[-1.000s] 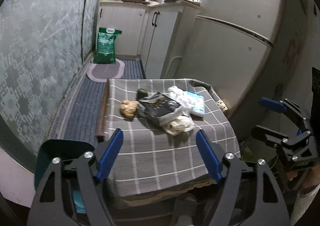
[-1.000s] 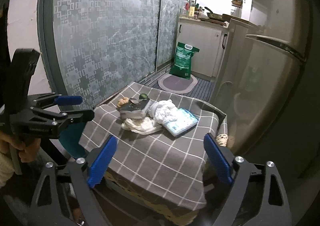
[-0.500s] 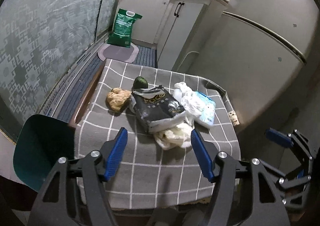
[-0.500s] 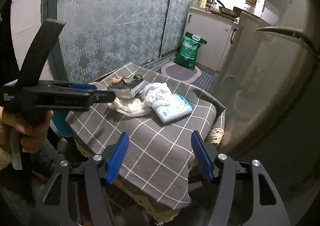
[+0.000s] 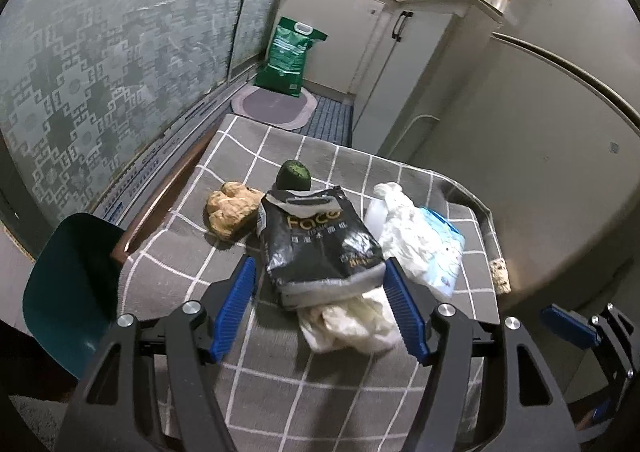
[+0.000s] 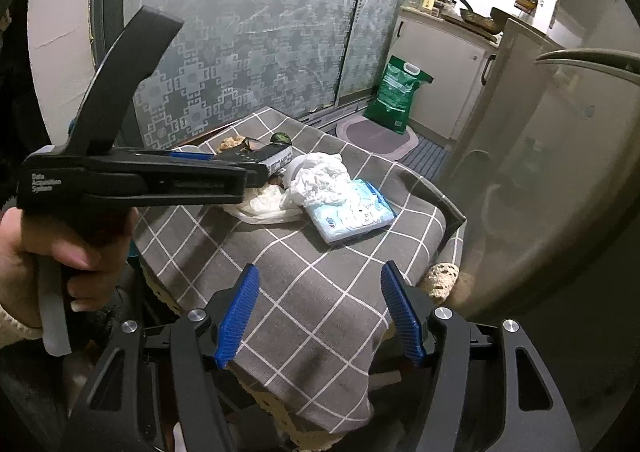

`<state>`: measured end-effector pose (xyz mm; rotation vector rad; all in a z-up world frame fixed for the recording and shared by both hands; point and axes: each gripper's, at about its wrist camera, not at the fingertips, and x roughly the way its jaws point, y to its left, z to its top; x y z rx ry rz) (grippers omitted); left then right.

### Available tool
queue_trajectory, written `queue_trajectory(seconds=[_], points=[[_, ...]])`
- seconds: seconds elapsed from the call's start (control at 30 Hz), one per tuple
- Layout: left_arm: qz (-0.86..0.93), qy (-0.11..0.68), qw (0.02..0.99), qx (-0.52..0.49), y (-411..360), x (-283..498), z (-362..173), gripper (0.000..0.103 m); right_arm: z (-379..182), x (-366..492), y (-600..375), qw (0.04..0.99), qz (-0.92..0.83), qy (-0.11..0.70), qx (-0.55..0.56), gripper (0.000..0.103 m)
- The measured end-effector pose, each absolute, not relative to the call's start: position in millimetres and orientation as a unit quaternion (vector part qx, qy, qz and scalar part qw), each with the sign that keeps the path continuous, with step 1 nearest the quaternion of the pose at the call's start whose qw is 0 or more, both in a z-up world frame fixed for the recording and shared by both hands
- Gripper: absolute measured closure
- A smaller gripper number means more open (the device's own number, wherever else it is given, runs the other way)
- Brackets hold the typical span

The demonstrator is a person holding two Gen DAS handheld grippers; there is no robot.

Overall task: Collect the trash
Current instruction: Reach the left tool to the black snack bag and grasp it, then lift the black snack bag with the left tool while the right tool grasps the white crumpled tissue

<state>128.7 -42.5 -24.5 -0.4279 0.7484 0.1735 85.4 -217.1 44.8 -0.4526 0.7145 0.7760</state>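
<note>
Left gripper [image 5: 320,306] closing in on the black packet [image 5: 318,242]

Mid-table [image 5: 280,384], the packet sits between your left jaws, which have just narrowed but grasp nothing; your right gripper [image 6: 318,316] is released too. It looks light, crinkly and slippery: pinch its near sealed edge, not the slack middle.

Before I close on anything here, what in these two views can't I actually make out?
- Crumpled plastic bag: left wrist view, its far part lies under the black Face pouch.
- Black Face pouch in the right wrist view: mostly behind the left gripper.
- Right gripper: left wrist view, cut by the frame edge.
- Whatever sits under the checked tablecloth: covered in both views.
- Small print on the blue wipes pack: too small.
</note>
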Motion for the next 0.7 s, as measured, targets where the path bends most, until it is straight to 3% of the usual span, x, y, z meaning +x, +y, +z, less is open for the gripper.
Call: queue_trajectory(seconds=[0.13, 0.27, 0.7], points=[[0.092, 0.356, 0.907, -0.205, -43, 136, -24, 0.035, 40, 96, -216, 0.835, 0.376, 0.342, -0.209, 0.04], [0.084, 0.357, 0.91, -0.195, -44, 140, -27, 0.046, 37, 108, -213, 0.833, 0.382, 0.349, -0.194, 0.054], [0.037, 0.346, 0.916, -0.2, -26, 121, -21, 0.049, 45, 122, -183, 0.841, 0.376, 0.355, -0.157, 0.068]])
